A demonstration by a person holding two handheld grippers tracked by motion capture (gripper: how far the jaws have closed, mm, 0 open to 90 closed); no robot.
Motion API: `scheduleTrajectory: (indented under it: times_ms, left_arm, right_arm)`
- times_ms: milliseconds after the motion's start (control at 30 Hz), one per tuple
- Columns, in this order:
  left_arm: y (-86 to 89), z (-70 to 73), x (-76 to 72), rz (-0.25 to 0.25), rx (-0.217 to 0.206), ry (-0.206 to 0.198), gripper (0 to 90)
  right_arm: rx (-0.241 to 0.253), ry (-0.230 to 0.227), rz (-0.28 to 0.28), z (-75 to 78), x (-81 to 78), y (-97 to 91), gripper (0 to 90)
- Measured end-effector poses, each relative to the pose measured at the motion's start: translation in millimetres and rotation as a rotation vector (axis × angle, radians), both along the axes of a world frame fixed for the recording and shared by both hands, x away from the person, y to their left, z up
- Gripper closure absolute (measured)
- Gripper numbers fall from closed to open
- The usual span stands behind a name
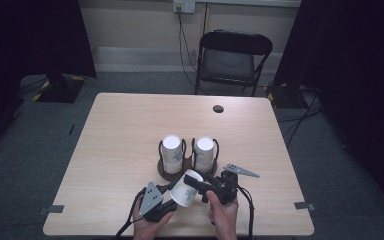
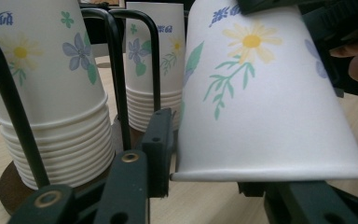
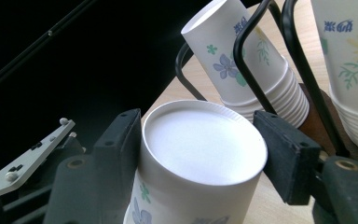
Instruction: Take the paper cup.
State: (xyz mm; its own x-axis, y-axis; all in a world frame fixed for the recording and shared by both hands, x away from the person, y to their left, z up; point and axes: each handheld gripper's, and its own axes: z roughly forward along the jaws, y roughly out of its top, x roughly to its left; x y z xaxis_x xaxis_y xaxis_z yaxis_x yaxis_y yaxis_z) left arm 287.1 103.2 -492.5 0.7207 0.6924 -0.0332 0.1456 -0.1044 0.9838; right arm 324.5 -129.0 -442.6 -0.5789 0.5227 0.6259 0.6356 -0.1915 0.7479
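Note:
A single flowered paper cup (image 1: 185,189) lies tilted between my two grippers near the table's front edge. My left gripper (image 1: 174,196) takes it at the wide rim end. In the left gripper view one pad (image 2: 161,140) rests against the cup (image 2: 261,102) by its rim, and the other jaw is partly hidden under it. My right gripper (image 1: 196,184) reaches in from the right and clamps the cup's closed end (image 3: 200,144), a pad touching each side. Just behind stand two upside-down cup stacks (image 1: 172,152) (image 1: 204,152) in a black wire holder (image 1: 172,175).
The wooden table (image 1: 130,125) has a round hole (image 1: 218,108) near its far edge. A black folding chair (image 1: 232,57) stands behind it. Dark curtains hang on both sides, and cables run along the floor at the right.

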Motion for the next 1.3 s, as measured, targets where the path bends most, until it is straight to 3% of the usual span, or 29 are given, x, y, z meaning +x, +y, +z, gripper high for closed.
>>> scheduleTrajectory:
  times_ms: [233,533,600,633,767,1000,1300]
  left_arm:
    - [2.8,-0.5,1.1,-0.005,-0.007,0.017,68.7]
    - [6.8,0.8,2.1,-0.03,-0.028,0.033,79.8]
    - [7.2,2.7,1.8,-0.034,-0.046,0.036,79.6]
    - [7.1,3.9,2.3,-0.041,-0.043,0.034,82.2]
    - [7.5,5.1,2.1,-0.056,-0.033,0.041,88.3]
    - [9.0,5.7,3.3,-0.061,-0.04,0.065,88.9]
    - [16.2,10.6,7.0,-0.06,-0.054,0.116,89.2]
  right_arm:
    - [-0.035,-0.02,-0.028,-2.4,-0.2,0.7,32.9]
    - [-0.041,-0.002,-0.038,-5.5,1.0,-1.7,34.4]
    - [-0.106,0.0,-0.057,-5.7,0.2,0.3,35.9]
    - [-0.071,-0.01,-0.041,-7.2,-1.3,0.9,36.1]
    - [-0.114,-0.015,-0.044,-6.1,-1.4,4.3,36.0]
    - [-0.114,-0.031,-0.038,-6.8,-1.3,3.4,35.5]
    - [-0.134,-0.116,-0.023,-1.1,-4.2,-2.6,34.7]
